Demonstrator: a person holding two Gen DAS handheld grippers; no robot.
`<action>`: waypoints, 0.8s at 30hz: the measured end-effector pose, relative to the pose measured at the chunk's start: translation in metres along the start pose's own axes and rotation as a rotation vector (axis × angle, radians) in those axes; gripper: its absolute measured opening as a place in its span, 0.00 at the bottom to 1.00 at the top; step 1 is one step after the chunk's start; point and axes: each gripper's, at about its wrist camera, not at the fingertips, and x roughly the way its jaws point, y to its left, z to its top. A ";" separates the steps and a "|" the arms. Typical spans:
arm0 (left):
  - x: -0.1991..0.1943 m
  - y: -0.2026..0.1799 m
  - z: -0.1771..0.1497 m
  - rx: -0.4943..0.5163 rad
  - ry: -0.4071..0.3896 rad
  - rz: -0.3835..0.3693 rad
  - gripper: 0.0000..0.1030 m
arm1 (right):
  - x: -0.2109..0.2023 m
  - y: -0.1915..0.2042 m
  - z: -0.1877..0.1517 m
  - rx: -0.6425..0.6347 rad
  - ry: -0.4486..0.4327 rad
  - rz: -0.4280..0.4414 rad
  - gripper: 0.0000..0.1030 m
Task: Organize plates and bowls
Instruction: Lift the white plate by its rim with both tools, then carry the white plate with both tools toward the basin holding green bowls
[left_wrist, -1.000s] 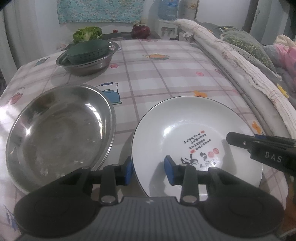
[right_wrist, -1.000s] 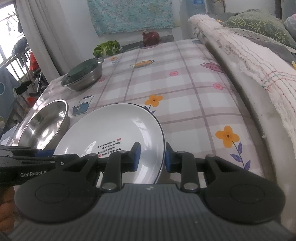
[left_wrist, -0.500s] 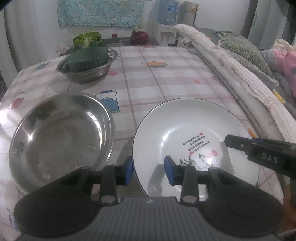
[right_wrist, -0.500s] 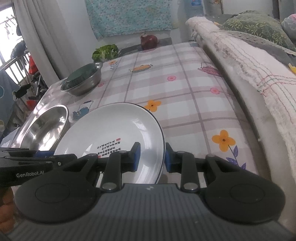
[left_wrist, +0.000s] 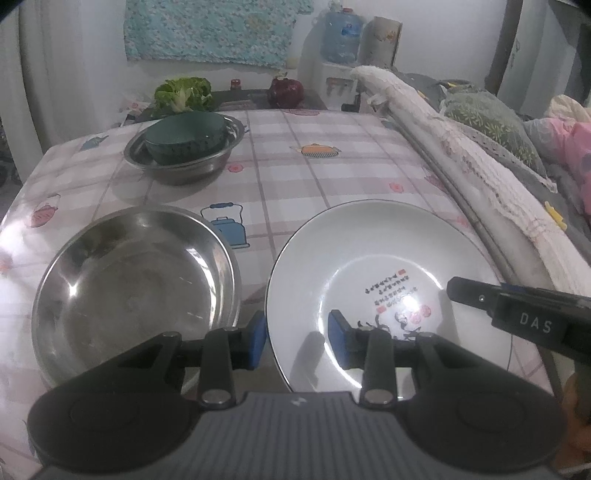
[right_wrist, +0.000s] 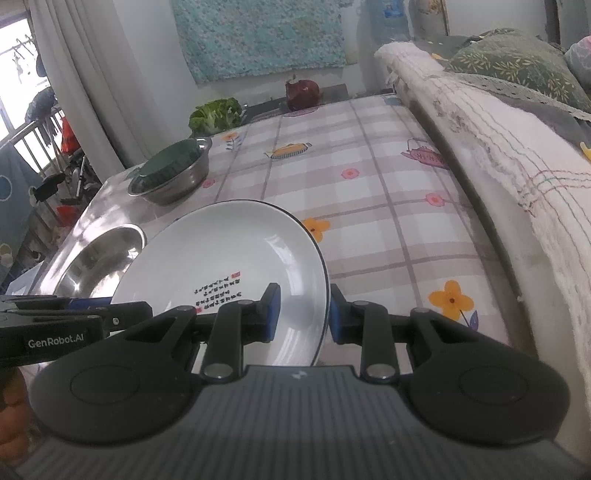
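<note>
Both grippers, left (left_wrist: 297, 334) and right (right_wrist: 302, 314), are straddling the white plate's (left_wrist: 369, 266) rim, jaws part-open; whether pads are pressing, I cannot tell.

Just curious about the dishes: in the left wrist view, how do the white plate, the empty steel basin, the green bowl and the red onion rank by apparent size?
1. White printed plate
2. Empty steel basin, nearly alike
3. Dark green bowl, farther away
4. Red onion, farthest

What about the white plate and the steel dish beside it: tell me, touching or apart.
Apart. The left wrist view shows a strip of checked tablecloth between the white plate edge and the steel dish rim.
</note>
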 end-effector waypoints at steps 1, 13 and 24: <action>-0.001 0.001 0.001 -0.002 -0.004 0.001 0.36 | 0.000 0.002 0.003 -0.001 -0.002 0.006 0.26; -0.016 0.024 0.012 -0.059 -0.054 0.022 0.35 | 0.005 0.024 0.020 -0.042 -0.016 0.037 0.26; -0.034 0.075 0.015 -0.168 -0.100 0.106 0.35 | 0.027 0.075 0.045 -0.113 -0.012 0.131 0.26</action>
